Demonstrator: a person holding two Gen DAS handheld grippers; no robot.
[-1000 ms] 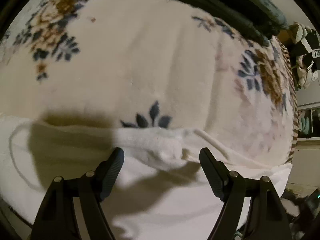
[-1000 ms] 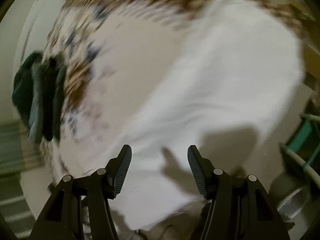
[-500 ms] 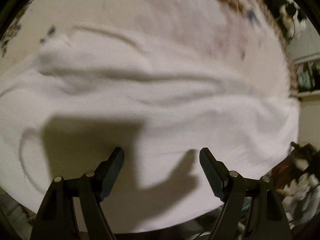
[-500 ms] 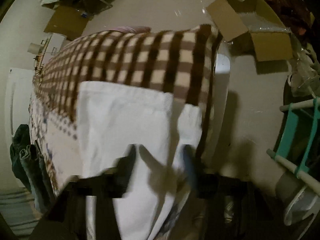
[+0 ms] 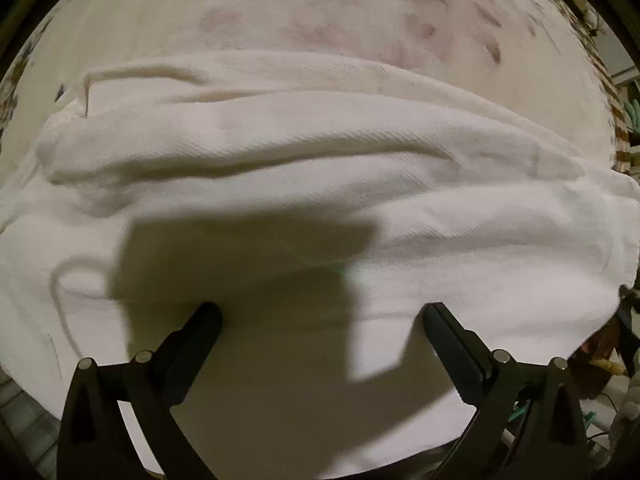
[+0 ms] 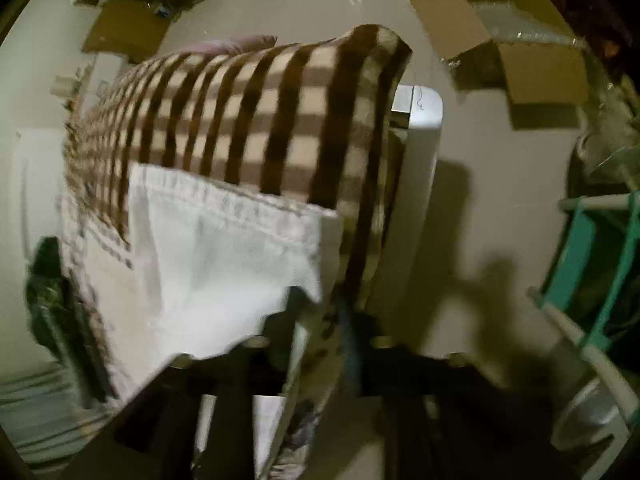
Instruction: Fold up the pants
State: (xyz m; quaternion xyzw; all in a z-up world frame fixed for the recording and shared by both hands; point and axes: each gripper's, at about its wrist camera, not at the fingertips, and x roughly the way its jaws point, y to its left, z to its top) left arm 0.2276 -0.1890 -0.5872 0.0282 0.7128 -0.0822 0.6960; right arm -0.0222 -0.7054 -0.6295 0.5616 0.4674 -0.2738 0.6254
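Note:
The white pants point(image 5: 304, 168) lie spread across a cream floral blanket point(image 5: 360, 20), in long soft folds. My left gripper point(image 5: 320, 320) is open and empty, hovering just above the near edge of the pants. In the right wrist view the pants' hemmed end point(image 6: 224, 248) lies near the checked end of the blanket point(image 6: 280, 120). My right gripper point(image 6: 316, 312) is blurred; its jaws look narrowed at the near corner of the hem, and whether they hold cloth is unclear.
The brown checked blanket border hangs over the white table end point(image 6: 420, 128). Cardboard boxes point(image 6: 520, 52) lie on the floor beyond. A teal and white rack point(image 6: 592, 272) stands at the right. Dark folded clothes point(image 6: 52, 280) sit at the left.
My left gripper has moved over the pants toward their near edge, still open. My right gripper has swung to the hem end and its jaws have narrowed.

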